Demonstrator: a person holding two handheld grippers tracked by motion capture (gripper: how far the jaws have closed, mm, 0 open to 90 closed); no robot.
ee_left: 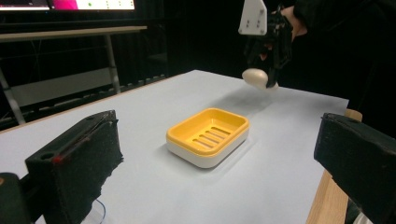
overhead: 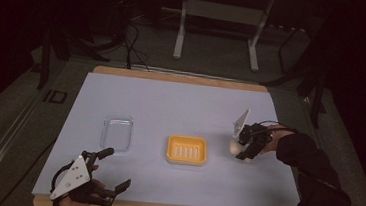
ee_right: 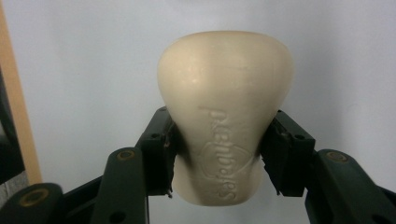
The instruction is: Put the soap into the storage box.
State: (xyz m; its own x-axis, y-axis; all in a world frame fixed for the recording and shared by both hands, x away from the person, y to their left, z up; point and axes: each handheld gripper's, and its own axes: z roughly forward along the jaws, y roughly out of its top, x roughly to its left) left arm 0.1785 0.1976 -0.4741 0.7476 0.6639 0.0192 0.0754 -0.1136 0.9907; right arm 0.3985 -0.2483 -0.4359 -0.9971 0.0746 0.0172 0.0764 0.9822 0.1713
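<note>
Cream, smooth, rounded bar of soap (ee_right: 226,116), waxy matte surface, embossed lettering running along its length. Right gripper (ee_right: 226,154) grasps it: black padded fingers (ee_right: 158,151) press its narrower end from both sides. Long axis runs straight out along the fingers, broad rounded end pointing away from the gripper. In the high view the soap (overhead: 236,147) sits near the desk's right edge, right of the soap dish. From the left gripper view it (ee_left: 255,76) hangs clear above the pale blue matte desk (overhead: 181,103).

Yellow rectangular plastic soap dish (overhead: 187,150), slotted floor, white base, mid-desk. Clear plastic lid (overhead: 116,133) lies left of it.

Left gripper (overhead: 117,169) at the near left corner, fingers spread wide, nothing between them.
</note>
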